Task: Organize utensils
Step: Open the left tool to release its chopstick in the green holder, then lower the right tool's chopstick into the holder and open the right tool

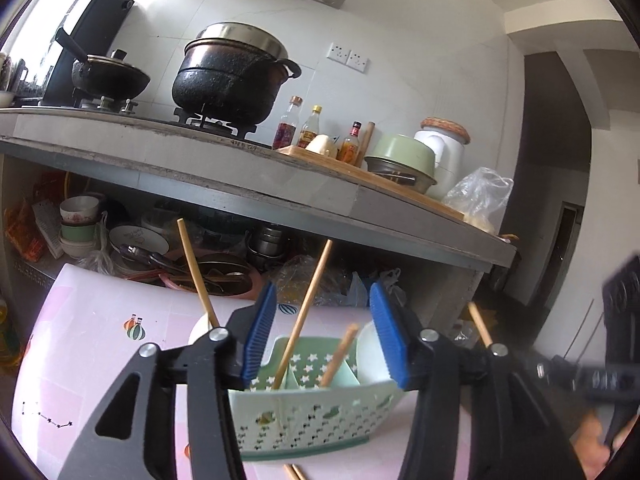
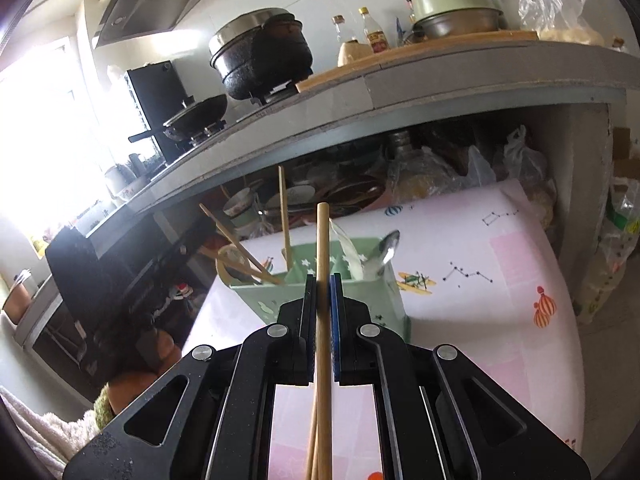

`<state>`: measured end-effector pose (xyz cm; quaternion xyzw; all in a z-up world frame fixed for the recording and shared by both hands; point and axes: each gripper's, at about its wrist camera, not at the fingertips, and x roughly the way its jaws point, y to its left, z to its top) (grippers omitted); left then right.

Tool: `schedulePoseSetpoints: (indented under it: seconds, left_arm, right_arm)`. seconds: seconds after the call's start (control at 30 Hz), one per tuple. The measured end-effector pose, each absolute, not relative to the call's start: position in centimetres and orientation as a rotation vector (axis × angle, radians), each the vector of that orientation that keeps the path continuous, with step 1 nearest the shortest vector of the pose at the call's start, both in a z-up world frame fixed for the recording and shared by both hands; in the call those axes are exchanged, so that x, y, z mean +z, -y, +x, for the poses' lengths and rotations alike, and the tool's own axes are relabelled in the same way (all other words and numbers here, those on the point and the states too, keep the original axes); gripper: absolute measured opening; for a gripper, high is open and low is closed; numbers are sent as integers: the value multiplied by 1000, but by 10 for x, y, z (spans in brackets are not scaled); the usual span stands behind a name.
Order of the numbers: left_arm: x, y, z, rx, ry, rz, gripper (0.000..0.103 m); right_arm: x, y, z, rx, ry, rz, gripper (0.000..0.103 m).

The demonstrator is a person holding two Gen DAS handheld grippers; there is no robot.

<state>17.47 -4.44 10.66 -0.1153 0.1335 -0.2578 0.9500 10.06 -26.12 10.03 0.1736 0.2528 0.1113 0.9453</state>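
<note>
A pale green perforated utensil basket (image 1: 312, 416) stands on the pink patterned table. Two chopsticks (image 1: 306, 312) lean upright in its compartments, and a white dish (image 1: 372, 356) sits at its right end. My left gripper (image 1: 324, 292) is open just in front of the basket, its blue pads apart and touching nothing. My right gripper (image 2: 323, 278) is shut on wooden chopsticks (image 2: 324, 240) that point up toward the basket (image 2: 360, 296). A metal spoon (image 2: 386, 252) rests in the basket's right part. The right gripper (image 1: 616, 360) shows blurred at the left view's edge.
More chopsticks (image 2: 236, 248) lean in a bowl left of the basket, and two ends lie on the table (image 1: 296, 474). Behind is a shelf crowded with bowls and pans (image 1: 136, 240). Above it runs the stove counter (image 1: 240, 168) with a black pot and bottles.
</note>
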Motion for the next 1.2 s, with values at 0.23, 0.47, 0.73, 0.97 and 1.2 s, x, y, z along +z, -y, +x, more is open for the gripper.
schedulePoseSetpoints:
  seconds: [0.23,0.47,0.73,0.97,1.2]
  left_arm:
    - [92,32,139,-542,-305,-167,67]
    - [67,26,117,-568,-376,-130,78]
    - [53,14,113,-565,-387,-127,89]
    - [44,-1,118,-529,-388,-115,90]
    - [34,-9,128,-512,-420,-133,90]
  right_arm:
    - [141,251,127,286,-370,341,5]
    - [177,242,161,270,-220,341,5]
    - [185,223,208,184,-136,302,5]
    - [156,207,244,79,-173,231,5]
    - [132,200,263,22,-233,161,5]
